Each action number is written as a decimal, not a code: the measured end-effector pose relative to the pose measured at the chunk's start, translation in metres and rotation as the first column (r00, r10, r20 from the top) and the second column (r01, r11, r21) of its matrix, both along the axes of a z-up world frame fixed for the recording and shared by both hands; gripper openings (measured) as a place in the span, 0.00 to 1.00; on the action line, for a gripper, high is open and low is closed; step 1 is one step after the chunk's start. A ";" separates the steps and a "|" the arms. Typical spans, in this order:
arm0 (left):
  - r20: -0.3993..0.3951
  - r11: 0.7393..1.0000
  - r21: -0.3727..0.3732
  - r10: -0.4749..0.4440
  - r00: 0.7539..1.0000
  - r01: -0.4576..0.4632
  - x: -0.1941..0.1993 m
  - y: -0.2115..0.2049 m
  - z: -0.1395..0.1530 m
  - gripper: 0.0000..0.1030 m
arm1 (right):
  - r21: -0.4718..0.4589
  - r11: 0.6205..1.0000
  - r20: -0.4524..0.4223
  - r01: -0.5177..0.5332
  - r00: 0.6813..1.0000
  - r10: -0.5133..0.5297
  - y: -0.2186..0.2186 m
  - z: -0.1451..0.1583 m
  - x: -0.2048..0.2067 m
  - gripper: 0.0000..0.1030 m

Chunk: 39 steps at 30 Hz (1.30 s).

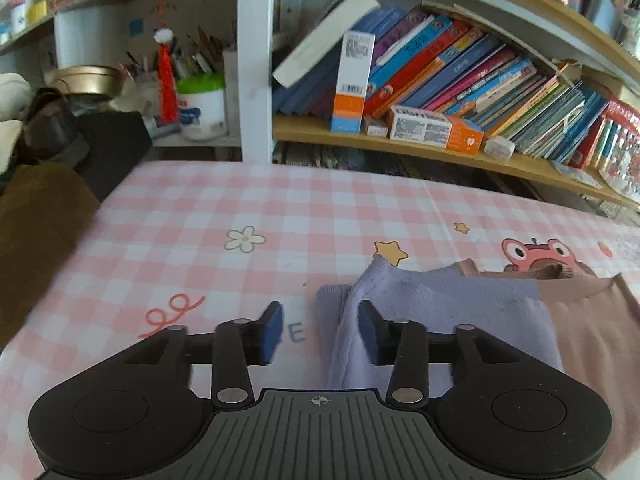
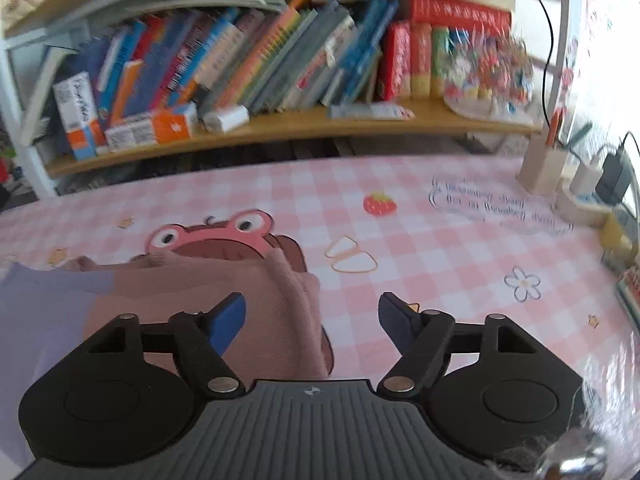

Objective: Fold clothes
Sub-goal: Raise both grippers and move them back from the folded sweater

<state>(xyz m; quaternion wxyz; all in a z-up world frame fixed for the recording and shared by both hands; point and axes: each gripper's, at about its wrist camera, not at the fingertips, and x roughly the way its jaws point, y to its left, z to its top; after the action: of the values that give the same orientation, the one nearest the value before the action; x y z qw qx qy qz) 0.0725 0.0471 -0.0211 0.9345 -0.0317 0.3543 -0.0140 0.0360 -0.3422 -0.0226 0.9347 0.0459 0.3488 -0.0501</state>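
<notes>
I work over a table under a pink-and-white checked cloth (image 1: 248, 208) printed with flowers, stars, a strawberry and a pink frog (image 2: 212, 236). Beyond its far edge runs a wooden shelf (image 1: 400, 146) packed with leaning books (image 1: 460, 72) and small boxes. To the far left stand a white tub with a green lid (image 1: 202, 106) and a hanging red tassel (image 1: 167, 80). At the far right of the table sit a beige holder and plugged-in chargers (image 2: 608, 176).

The garment (image 1: 460, 300) lies flat on the near part of the table, lilac on its left half and dusty pink on its right, with the collar toward the far side over the frog print.

My left claw (image 1: 320, 330) stands partly spread over the garment's left edge. A lilac fold rises between the blue pads (image 1: 272, 332), but neither pad presses it; nothing is held.

My right claw (image 2: 312, 320) is spread wide over the garment's right edge. A ridge of pink fabric (image 2: 296, 304) lies between its fingers without touching them, and the right finger hangs over bare cloth.
</notes>
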 end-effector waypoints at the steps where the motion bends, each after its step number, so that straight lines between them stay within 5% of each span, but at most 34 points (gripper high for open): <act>1: 0.008 1.000 -0.001 0.005 1.000 -0.005 -0.007 0.000 0.002 0.53 | -0.006 1.000 0.010 -0.014 1.000 0.014 0.003 0.003 -0.006 0.78; 14: -0.002 0.998 -0.027 0.057 0.998 -0.057 -0.087 -0.036 0.009 0.81 | -0.052 0.986 0.024 -0.156 0.987 0.157 0.024 0.010 -0.053 0.96; 39: -0.067 0.996 0.022 0.093 0.993 -0.092 -0.180 -0.140 0.004 0.83 | -0.009 0.960 -0.033 -0.280 0.959 0.280 -0.007 0.004 -0.147 1.00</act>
<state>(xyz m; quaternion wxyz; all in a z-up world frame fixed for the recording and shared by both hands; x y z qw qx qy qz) -0.1070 -0.0926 -0.0169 0.9218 -0.0397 0.3841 0.0339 -0.1113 -0.3493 -0.0188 0.9271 -0.0113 0.3662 0.0794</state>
